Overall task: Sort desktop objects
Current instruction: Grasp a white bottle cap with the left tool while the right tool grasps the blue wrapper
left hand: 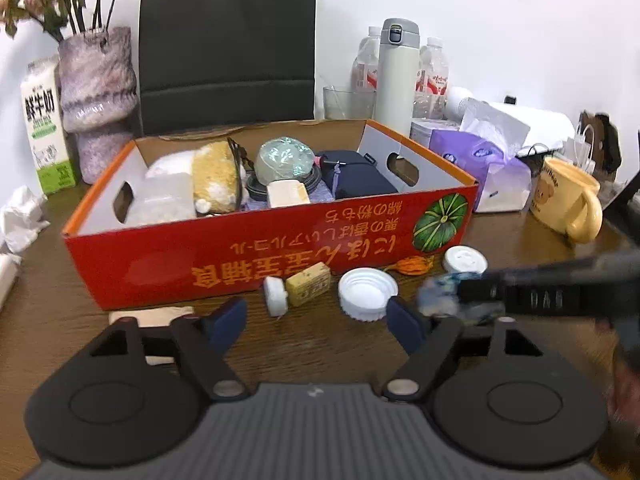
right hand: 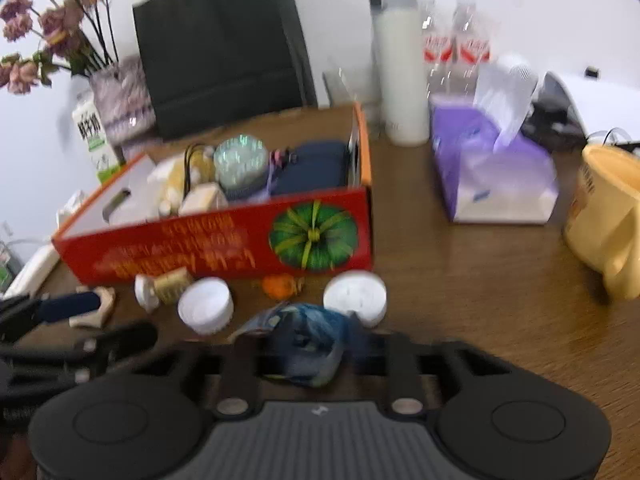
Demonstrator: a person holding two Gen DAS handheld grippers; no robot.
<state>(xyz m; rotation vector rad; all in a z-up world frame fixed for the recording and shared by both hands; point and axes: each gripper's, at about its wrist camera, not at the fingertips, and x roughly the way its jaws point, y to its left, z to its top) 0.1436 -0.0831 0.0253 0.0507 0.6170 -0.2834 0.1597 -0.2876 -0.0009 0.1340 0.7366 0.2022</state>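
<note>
The right tongs (right hand: 308, 354) are clamped on a crumpled blue wrapper (right hand: 298, 334) above the tabletop (right hand: 460, 300). The left tongs (left hand: 316, 326) stand apart, holding nothing, above the tabletop. Beyond them white caps (left hand: 366, 292) lie along the red box (left hand: 240, 256), toward the tabletop's near edge.

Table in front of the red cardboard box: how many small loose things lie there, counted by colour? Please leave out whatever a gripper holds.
White round plastic lids and caps: 3
Yellowish rectangular block: 1
Orange knotted cord ornament: 1
Beige flat wooden piece: 1
Total: 6
</note>
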